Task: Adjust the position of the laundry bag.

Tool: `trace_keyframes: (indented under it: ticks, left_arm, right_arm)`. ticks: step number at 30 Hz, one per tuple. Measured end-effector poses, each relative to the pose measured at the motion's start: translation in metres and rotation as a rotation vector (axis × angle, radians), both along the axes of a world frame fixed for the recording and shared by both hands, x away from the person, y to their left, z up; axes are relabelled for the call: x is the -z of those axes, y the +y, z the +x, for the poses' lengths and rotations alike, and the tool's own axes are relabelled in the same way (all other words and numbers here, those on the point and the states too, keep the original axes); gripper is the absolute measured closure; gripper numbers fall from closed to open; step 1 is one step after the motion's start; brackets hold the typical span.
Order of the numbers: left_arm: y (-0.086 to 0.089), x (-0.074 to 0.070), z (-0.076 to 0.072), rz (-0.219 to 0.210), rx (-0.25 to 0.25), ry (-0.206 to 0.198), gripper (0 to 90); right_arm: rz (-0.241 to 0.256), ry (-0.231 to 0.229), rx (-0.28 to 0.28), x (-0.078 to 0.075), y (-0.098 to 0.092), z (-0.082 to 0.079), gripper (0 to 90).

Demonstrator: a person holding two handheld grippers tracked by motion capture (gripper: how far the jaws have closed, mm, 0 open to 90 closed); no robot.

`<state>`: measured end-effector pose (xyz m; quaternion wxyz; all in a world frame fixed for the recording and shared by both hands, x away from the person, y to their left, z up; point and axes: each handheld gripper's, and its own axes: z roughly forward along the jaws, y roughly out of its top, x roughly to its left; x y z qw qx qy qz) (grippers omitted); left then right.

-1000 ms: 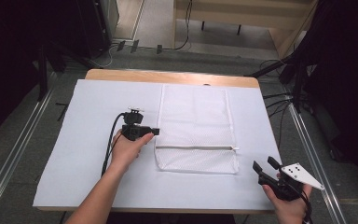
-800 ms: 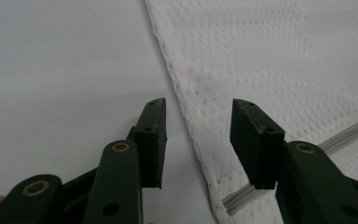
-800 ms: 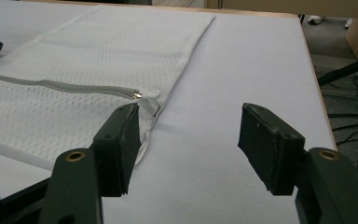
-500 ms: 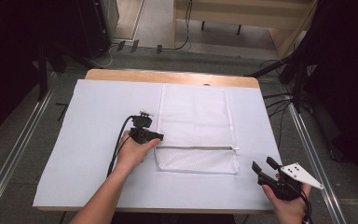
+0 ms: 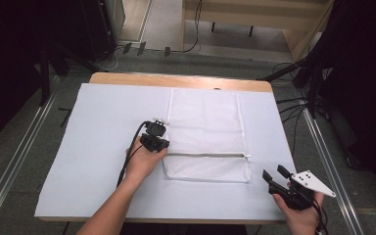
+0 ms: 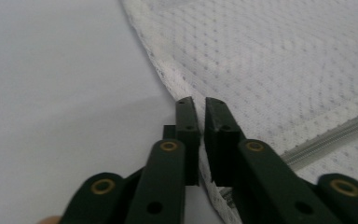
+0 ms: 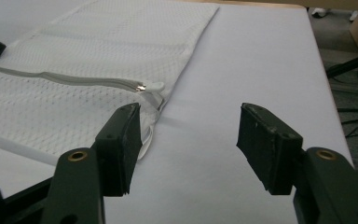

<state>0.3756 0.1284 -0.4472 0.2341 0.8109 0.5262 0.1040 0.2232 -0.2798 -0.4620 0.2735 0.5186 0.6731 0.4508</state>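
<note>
At left of centre in the high view, my left tongs (image 5: 155, 139) sit nearly closed, pinching the left edge of the white mesh bag (image 5: 205, 132), near the zip's left end. The bag lies flat at mid-frame on the white-covered worktop (image 5: 103, 112), its zip (image 5: 205, 155) running left to right. Lower right, my right tongs (image 5: 275, 177) hang wide open and empty, the zip pull (image 7: 153, 87) just ahead and left of them; that hand is nearer the pull.
</note>
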Motion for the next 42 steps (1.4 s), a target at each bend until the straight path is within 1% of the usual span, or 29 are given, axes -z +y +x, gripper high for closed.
trace_keyframes:
  ticks: [1, 2, 4, 7, 10, 11, 12, 13, 14, 15, 16, 17, 18, 19, 20, 22, 24, 27, 28, 29, 30, 31, 35, 36, 37, 38, 39, 41, 42]
  left_arm:
    - [-0.001, 0.0, 0.0, -0.004, 0.022, 0.001, 90.0]
    - [-0.001, 0.0, 0.0, -0.004, 0.022, 0.001, 90.0]
    - [-0.001, 0.0, 0.0, -0.006, 0.029, 0.0, 90.0]
    - [0.007, 0.001, 0.002, -0.062, 0.031, 0.019, 90.0]
    - [0.01, 0.001, 0.0, -0.077, 0.035, 0.023, 90.0]
    - [0.013, 0.002, -0.002, -0.085, 0.043, 0.024, 90.0]
    - [0.013, 0.002, -0.002, -0.085, 0.043, 0.024, 90.0]
    - [0.014, 0.002, -0.004, -0.094, 0.039, 0.023, 90.0]
    - [0.016, 0.002, -0.005, -0.101, 0.035, 0.023, 90.0]
    - [0.018, 0.002, -0.006, -0.107, 0.04, 0.024, 90.0]
    - [0.02, 0.002, -0.007, -0.11, 0.038, 0.023, 90.0]
    - [0.025, 0.002, -0.01, -0.122, 0.039, 0.021, 90.0]
    - [0.025, 0.002, -0.01, -0.122, 0.039, 0.021, 90.0]
    - [0.031, 0.001, -0.014, -0.129, 0.035, 0.017, 90.0]
    - [0.031, 0.001, -0.014, -0.129, 0.035, 0.017, 90.0]
    - [0.037, -0.001, -0.018, -0.142, 0.041, 0.019, 90.0]
    - [0.046, -0.002, -0.025, -0.149, 0.043, 0.022, 90.0]
    - [0.059, -0.003, -0.031, -0.17, 0.043, 0.024, 90.0]
    - [0.059, -0.003, -0.031, -0.17, 0.043, 0.024, 90.0]
    - [0.069, -0.004, -0.036, -0.185, 0.038, 0.027, 90.0]
    - [0.074, -0.005, -0.039, -0.194, 0.035, 0.03, 90.0]
    - [0.074, -0.005, -0.039, -0.194, 0.035, 0.03, 90.0]
    - [0.094, -0.006, -0.049, -0.2, 0.024, 0.037, 90.0]
    - [0.102, -0.006, -0.055, -0.198, 0.023, 0.035, 90.0]
    - [0.102, -0.006, -0.055, -0.198, 0.023, 0.035, 90.0]
    - [0.11, -0.006, -0.061, -0.207, 0.021, 0.041, 90.0]
    - [0.11, -0.006, -0.061, -0.207, 0.021, 0.041, 90.0]
    - [0.121, -0.006, -0.067, -0.208, 0.019, 0.042, 90.0]
    - [0.121, -0.006, -0.067, -0.208, 0.019, 0.042, 90.0]
  right_arm:
    - [-0.002, -0.002, 0.009, 0.0, 0.0, 0.0, 40.4]
    - [-0.002, -0.002, 0.009, 0.0, 0.0, 0.0, 40.4]
    - [0.004, -0.017, 0.032, -0.001, -0.003, 0.0, 38.7]
    - [0.02, -0.022, 0.038, -0.001, -0.006, -0.001, 36.9]
    - [0.031, -0.015, 0.038, -0.002, -0.008, -0.001, 36.0]
    - [0.033, -0.016, 0.031, -0.002, -0.009, -0.001, 33.4]
    - [0.033, -0.016, 0.031, -0.002, -0.009, -0.001, 33.4]
    - [0.036, -0.017, 0.021, -0.003, -0.009, -0.001, 29.7]
    - [0.036, -0.017, 0.021, -0.003, -0.009, -0.001, 29.7]
    - [0.048, -0.013, 0.017, -0.004, -0.008, -0.001, 21.8]
    - [0.048, -0.013, 0.017, -0.004, -0.008, -0.001, 21.8]
    - [0.053, -0.019, 0.009, -0.006, -0.008, -0.002, 13.5]
    - [0.053, -0.019, 0.009, -0.006, -0.008, -0.002, 13.5]
    - [0.048, -0.023, 0.007, -0.008, -0.006, -0.004, 11.2]
    - [0.05, -0.027, 0.002, -0.01, -0.006, -0.005, 8.3]
    - [0.061, -0.029, -0.007, -0.012, -0.005, -0.006, 5.6]
    - [0.066, -0.033, -0.019, -0.012, -0.005, -0.006, 2.6]
    - [0.071, -0.029, -0.024, -0.012, -0.005, -0.006, 0.7]
    - [0.071, -0.029, -0.024, -0.012, -0.005, -0.006, 0.7]
    - [0.075, -0.028, -0.031, -0.012, -0.005, -0.007, 0.0]
    - [0.073, -0.029, -0.028, -0.013, -0.005, -0.007, 0.0]
    - [0.073, -0.029, -0.028, -0.013, -0.005, -0.007, 0.0]
    - [0.066, -0.027, -0.028, -0.012, -0.004, -0.007, 0.0]
    - [0.07, -0.023, -0.025, -0.012, -0.003, -0.007, 0.0]
    - [0.066, -0.024, -0.024, -0.012, -0.003, -0.007, 0.0]
    - [0.065, -0.025, -0.024, -0.012, -0.002, -0.008, 0.0]
    - [0.065, -0.025, -0.024, -0.012, -0.002, -0.008, 0.0]
    - [0.061, -0.025, -0.023, -0.011, -0.001, -0.008, 0.0]
    - [0.061, -0.025, -0.023, -0.011, -0.001, -0.008, 0.0]
